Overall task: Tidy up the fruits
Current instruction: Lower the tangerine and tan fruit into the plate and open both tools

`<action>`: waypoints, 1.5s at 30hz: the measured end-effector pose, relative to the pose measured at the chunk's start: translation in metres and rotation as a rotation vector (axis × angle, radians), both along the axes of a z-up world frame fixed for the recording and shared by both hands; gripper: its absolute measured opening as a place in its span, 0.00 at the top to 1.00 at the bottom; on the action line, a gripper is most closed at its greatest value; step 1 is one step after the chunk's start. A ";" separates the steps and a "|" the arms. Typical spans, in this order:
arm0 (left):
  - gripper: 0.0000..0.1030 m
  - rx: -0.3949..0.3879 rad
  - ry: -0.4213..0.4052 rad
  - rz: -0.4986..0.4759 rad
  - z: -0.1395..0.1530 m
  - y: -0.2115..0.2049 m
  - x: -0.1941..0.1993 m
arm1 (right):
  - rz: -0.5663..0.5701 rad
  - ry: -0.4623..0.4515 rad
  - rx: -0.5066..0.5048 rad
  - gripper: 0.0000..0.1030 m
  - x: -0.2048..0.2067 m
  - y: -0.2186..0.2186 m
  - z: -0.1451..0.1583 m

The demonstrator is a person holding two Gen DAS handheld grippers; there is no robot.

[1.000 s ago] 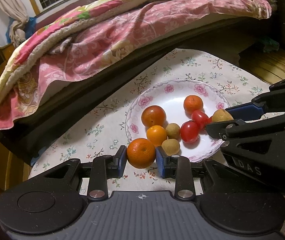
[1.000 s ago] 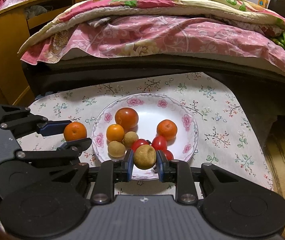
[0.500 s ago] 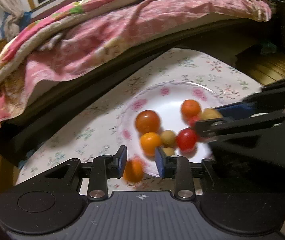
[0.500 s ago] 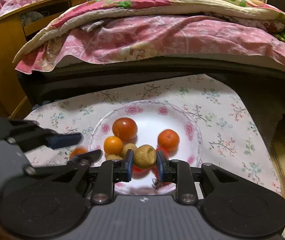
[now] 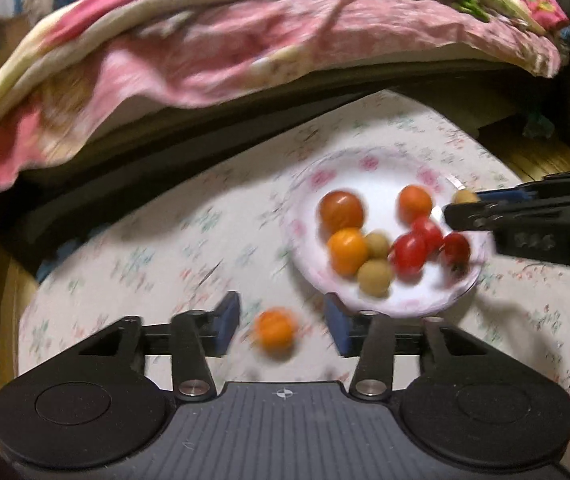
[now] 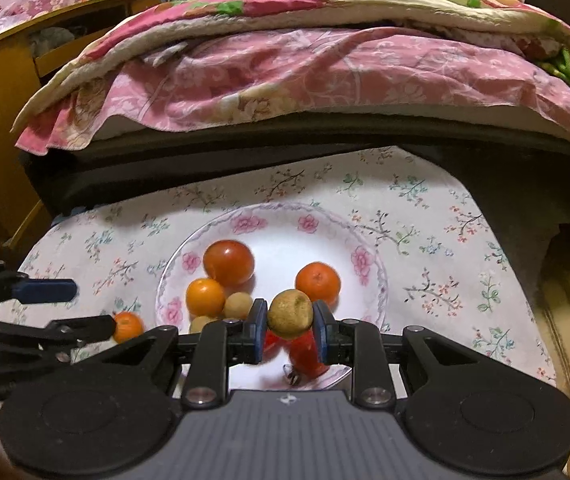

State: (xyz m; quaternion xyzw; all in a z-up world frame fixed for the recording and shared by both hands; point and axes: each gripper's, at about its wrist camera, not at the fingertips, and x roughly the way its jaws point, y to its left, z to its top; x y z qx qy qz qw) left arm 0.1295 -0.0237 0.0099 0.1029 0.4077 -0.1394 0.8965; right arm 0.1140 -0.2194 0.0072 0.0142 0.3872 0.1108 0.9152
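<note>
Beyond my fingers, the bed [image 6: 305, 64] with its pink floral quilt fills the far side, and nearer lies the flower-printed tablecloth [image 6: 437, 248] that carries everything I am working with. On that cloth sits the white plate [image 6: 277, 224] with pink blossoms round its rim, holding a large tomato [image 6: 229, 262] toward the back, a tangerine [image 6: 318, 283] to its right, another orange fruit [image 6: 205, 297] in front of the tomato, two small brownish fruits just beside that one, and a cluster of small red tomatoes [image 5: 425, 246] near the front edge. My left gripper [image 5: 281, 322] stands with its jaws spread wide, and a small orange [image 5: 275, 330] lies on the cloth between them, touching neither pad and just outside the plate's rim; that view is blurred, so I cannot say whether it is rolling or at rest. My right gripper [image 6: 290, 332] is clamped on a brownish kiwi-like fruit [image 6: 290, 314], held above the plate's front edge over the red tomatoes. I judge the step in hand to be gathering loose fruit onto the plate. Next I would lower the right fruit into a bare patch before releasing it, and the left must close squarely on the orange and lift it over the rim.
</note>
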 end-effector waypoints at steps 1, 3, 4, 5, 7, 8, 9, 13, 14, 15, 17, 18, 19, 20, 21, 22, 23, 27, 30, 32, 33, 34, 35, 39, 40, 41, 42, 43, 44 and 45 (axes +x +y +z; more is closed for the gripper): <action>0.45 0.002 0.011 0.025 -0.006 0.006 0.002 | 0.000 0.001 -0.002 0.73 -0.002 0.002 -0.001; 0.47 -0.008 0.047 0.054 -0.019 0.012 0.008 | 0.006 0.006 0.001 0.73 -0.003 0.006 -0.001; 0.47 -0.014 0.060 0.053 -0.024 0.011 0.010 | 0.010 0.006 0.001 0.73 -0.004 0.008 -0.001; 0.47 -0.021 0.064 0.040 -0.029 0.009 0.010 | 0.014 0.003 -0.004 0.73 -0.004 0.011 -0.001; 0.47 -0.036 0.060 0.006 -0.032 0.004 0.011 | 0.021 0.002 -0.009 0.73 -0.004 0.014 -0.001; 0.47 -0.030 0.055 -0.012 -0.034 -0.001 0.012 | 0.024 0.005 -0.009 0.73 -0.003 0.015 -0.002; 0.47 -0.011 0.048 -0.020 -0.036 -0.004 0.013 | 0.026 0.007 -0.011 0.73 -0.003 0.016 -0.003; 0.51 0.041 0.041 -0.007 -0.044 -0.010 0.019 | 0.041 0.019 -0.025 0.73 -0.004 0.015 -0.007; 0.56 0.040 0.054 0.002 -0.047 -0.009 0.021 | 0.040 0.021 -0.026 0.73 -0.004 0.014 -0.008; 0.60 0.035 0.068 0.008 -0.050 -0.006 0.021 | 0.035 0.022 -0.025 0.73 -0.003 0.012 -0.008; 0.61 0.028 0.060 0.011 -0.050 -0.006 0.020 | 0.023 0.023 -0.021 0.73 -0.003 0.007 -0.008; 0.62 0.028 0.059 0.012 -0.050 -0.006 0.020 | 0.016 0.023 -0.019 0.73 -0.003 0.004 -0.008; 0.62 0.027 0.059 0.017 -0.050 -0.007 0.020 | 0.012 0.023 -0.017 0.73 -0.003 0.002 -0.008; 0.62 0.026 0.060 0.020 -0.050 -0.007 0.020 | 0.008 0.021 -0.015 0.73 -0.003 0.000 -0.008; 0.62 0.027 0.057 0.021 -0.050 -0.007 0.020 | 0.004 0.019 -0.014 0.73 -0.003 -0.001 -0.007; 0.62 0.027 0.055 0.017 -0.049 -0.008 0.019 | 0.002 0.019 -0.013 0.73 -0.003 -0.003 -0.007; 0.62 0.027 0.050 0.013 -0.047 -0.009 0.018 | -0.002 0.019 -0.011 0.73 -0.002 -0.004 -0.007; 0.62 0.003 0.027 0.017 -0.032 -0.008 0.013 | -0.019 0.023 -0.006 0.73 0.001 -0.010 -0.007; 0.62 -0.022 -0.005 0.006 -0.016 -0.012 0.011 | -0.032 0.024 0.001 0.73 0.004 -0.013 -0.007; 0.62 -0.041 -0.023 -0.006 -0.006 -0.017 0.011 | -0.037 0.024 0.007 0.73 0.006 -0.013 -0.006; 0.62 -0.047 -0.030 -0.012 -0.003 -0.021 0.011 | -0.037 0.024 0.009 0.73 0.007 -0.013 -0.006; 0.62 -0.053 -0.036 -0.018 -0.001 -0.025 0.011 | -0.034 0.025 0.012 0.73 0.007 -0.012 -0.006; 0.62 -0.058 -0.038 -0.024 0.000 -0.028 0.012 | -0.031 0.025 0.015 0.73 0.008 -0.012 -0.007; 0.61 -0.079 -0.039 -0.038 0.000 -0.042 0.020 | -0.029 0.036 0.029 0.73 0.012 -0.012 -0.010; 0.61 -0.084 -0.041 -0.041 0.000 -0.045 0.021 | -0.030 0.040 0.035 0.73 0.013 -0.013 -0.011; 0.61 -0.087 -0.042 -0.044 -0.001 -0.048 0.023 | -0.033 0.042 0.039 0.73 0.015 -0.014 -0.012; 0.61 -0.091 -0.042 -0.046 -0.001 -0.050 0.026 | -0.037 0.041 0.044 0.73 0.016 -0.015 -0.012; 0.61 -0.097 -0.042 -0.048 -0.002 -0.052 0.027 | -0.038 0.040 0.052 0.73 0.017 -0.016 -0.013; 0.61 -0.104 -0.042 -0.051 -0.002 -0.054 0.029 | -0.036 0.040 0.059 0.73 0.018 -0.017 -0.013; 0.61 -0.108 -0.042 -0.054 -0.003 -0.055 0.030 | -0.039 0.039 0.063 0.73 0.019 -0.018 -0.013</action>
